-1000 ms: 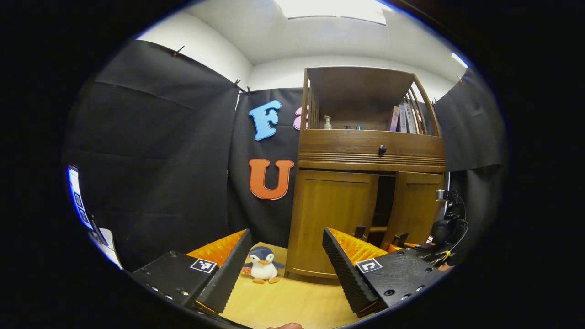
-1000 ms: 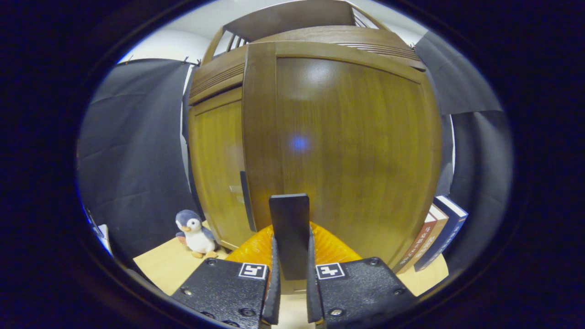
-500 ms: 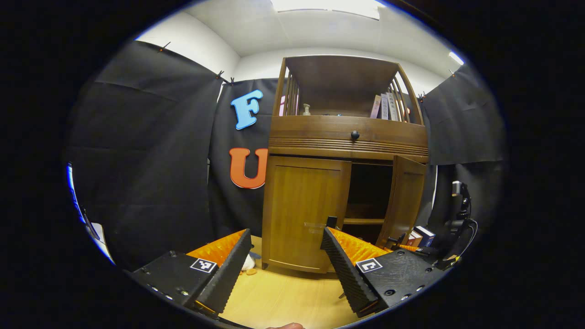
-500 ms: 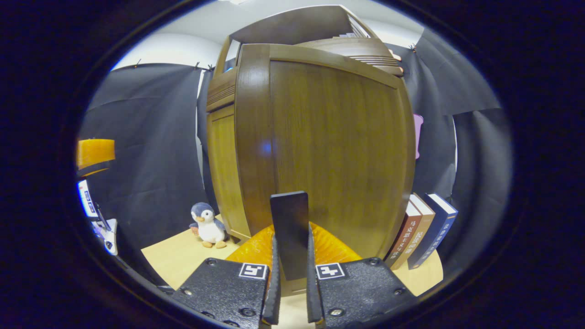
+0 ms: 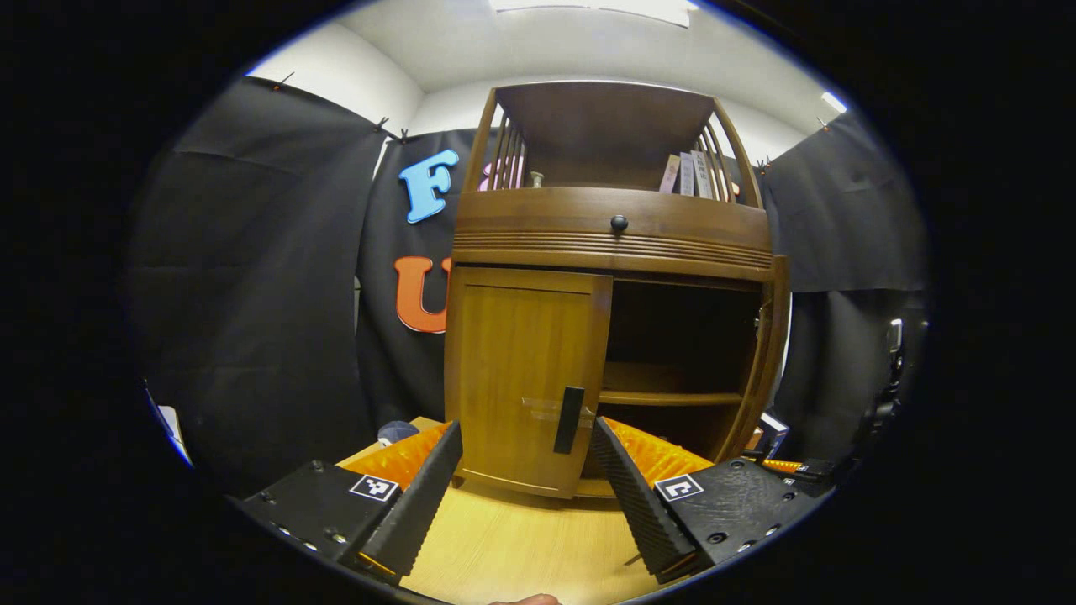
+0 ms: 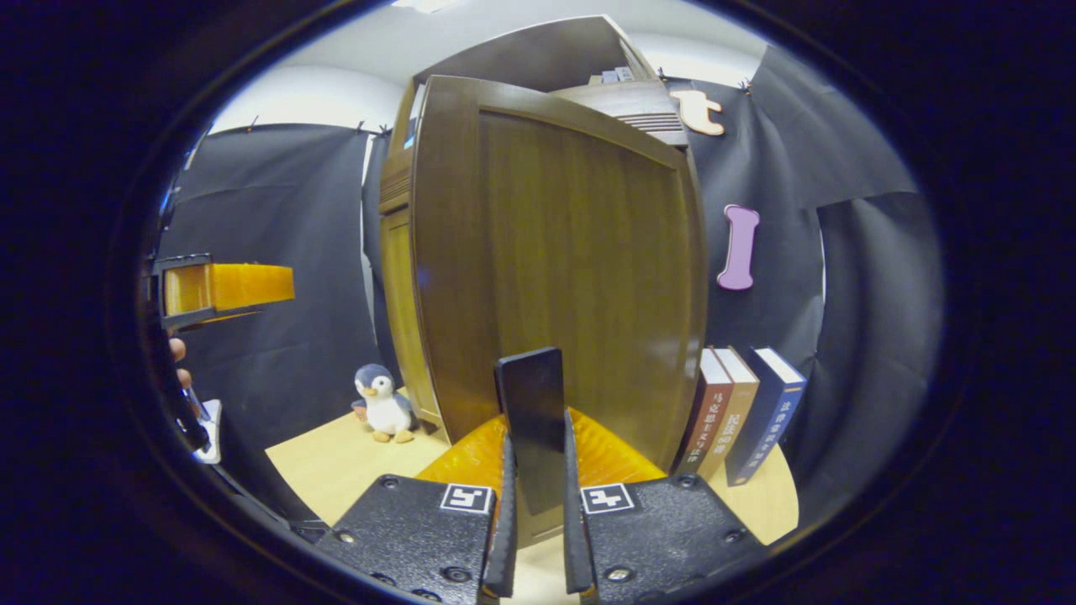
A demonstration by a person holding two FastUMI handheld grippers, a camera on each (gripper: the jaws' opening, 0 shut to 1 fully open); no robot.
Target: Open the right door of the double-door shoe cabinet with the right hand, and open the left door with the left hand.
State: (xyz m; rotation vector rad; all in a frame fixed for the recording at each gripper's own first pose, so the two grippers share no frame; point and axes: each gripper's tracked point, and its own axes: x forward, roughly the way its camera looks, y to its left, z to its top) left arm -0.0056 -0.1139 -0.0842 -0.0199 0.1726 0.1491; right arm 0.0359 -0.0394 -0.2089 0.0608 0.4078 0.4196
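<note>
Our right tool (image 6: 535, 538) stays clamped on the right door's handle (image 6: 530, 420), and the right door (image 6: 555, 269) has swung from ajar to wide open over the last second. Our left tool (image 5: 525, 479) hangs open and empty, now lined up near the left door's handle (image 5: 569, 419); the left door (image 5: 521, 370) is still closed. Book spines (image 6: 740, 416) beside the cabinet (image 5: 614, 244) are too blurry to read.

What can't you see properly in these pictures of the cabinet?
- Left gripper view: the left gripper fingers hide most of the penguin toy.
- Left gripper view: things on the top shelf are too small to tell.
- Left gripper view: the back of the open compartment is too dark.
- Right gripper view: the right door blocks the cabinet's inside; the right gripper covers the lower part of its handle.
</note>
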